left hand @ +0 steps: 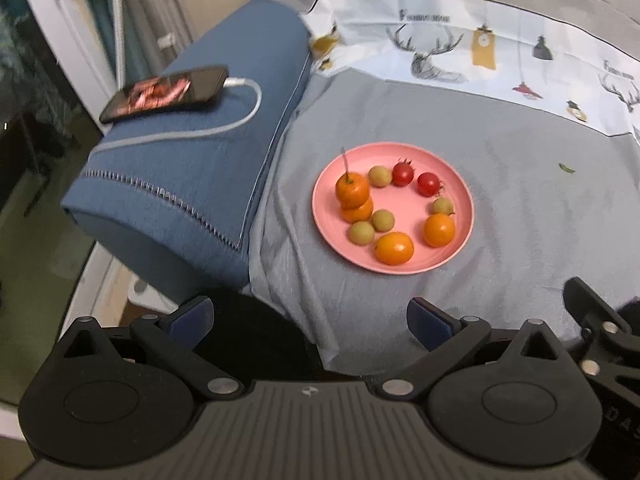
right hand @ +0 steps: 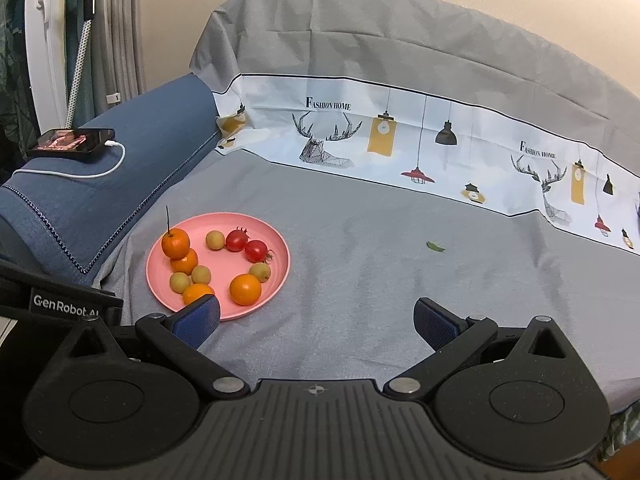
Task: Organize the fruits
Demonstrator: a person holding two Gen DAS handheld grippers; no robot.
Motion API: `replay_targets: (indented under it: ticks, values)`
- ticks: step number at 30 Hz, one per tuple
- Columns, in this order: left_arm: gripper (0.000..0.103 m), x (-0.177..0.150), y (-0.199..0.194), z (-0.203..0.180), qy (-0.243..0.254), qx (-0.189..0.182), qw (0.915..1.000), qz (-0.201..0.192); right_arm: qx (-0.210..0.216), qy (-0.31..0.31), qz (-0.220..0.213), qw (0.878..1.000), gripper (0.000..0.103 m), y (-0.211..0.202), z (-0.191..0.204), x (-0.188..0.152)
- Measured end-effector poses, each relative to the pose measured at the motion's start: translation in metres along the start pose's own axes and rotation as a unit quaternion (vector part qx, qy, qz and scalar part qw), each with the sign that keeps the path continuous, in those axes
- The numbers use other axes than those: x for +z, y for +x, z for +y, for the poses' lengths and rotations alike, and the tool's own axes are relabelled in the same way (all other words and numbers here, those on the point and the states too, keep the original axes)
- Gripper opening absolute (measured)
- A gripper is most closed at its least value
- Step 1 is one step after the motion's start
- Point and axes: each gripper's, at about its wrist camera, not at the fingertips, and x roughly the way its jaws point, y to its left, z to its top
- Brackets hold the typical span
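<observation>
A pink plate [left hand: 408,208] [right hand: 280,248] lies on the grey cloth with fruit on it. Several oranges sit there, one with a long stem [left hand: 352,189] [right hand: 175,243] stacked on another [left hand: 357,211]. Two red tomatoes [left hand: 402,173] [right hand: 238,240] lie at the plate's far side, and several small green-yellow fruits [left hand: 380,176] [right hand: 215,239] are scattered among them. My left gripper [left hand: 312,320] is open, well short of the plate. My right gripper [right hand: 316,320] is open too; its left fingertip [right hand: 198,316] overlaps the plate's near rim in view. Neither holds anything.
A blue sofa arm [left hand: 192,168] [right hand: 100,184] at the left carries a phone [left hand: 164,92] [right hand: 72,142] on a white cable. A printed cloth [right hand: 400,148] runs along the back. A small green leaf [left hand: 566,168] [right hand: 435,246] lies right of the plate.
</observation>
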Motion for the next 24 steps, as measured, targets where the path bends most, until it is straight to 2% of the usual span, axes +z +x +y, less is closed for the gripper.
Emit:
replay_targets:
  ticks: [5, 24]
  values:
    - [0.103, -0.0007, 0.0029, 0.0050, -0.012, 0.003, 0.9999, 0.007, 0.003, -0.002, -0.001, 1.000, 0.102, 0.0001, 0.0015, -0.0006]
    - [0.103, -0.0002, 0.0015, 0.0031, -0.006, -0.010, 0.9999, 0.002, 0.010, -0.002, -0.007, 1.000, 0.102, 0.0003, 0.0009, -0.0003]
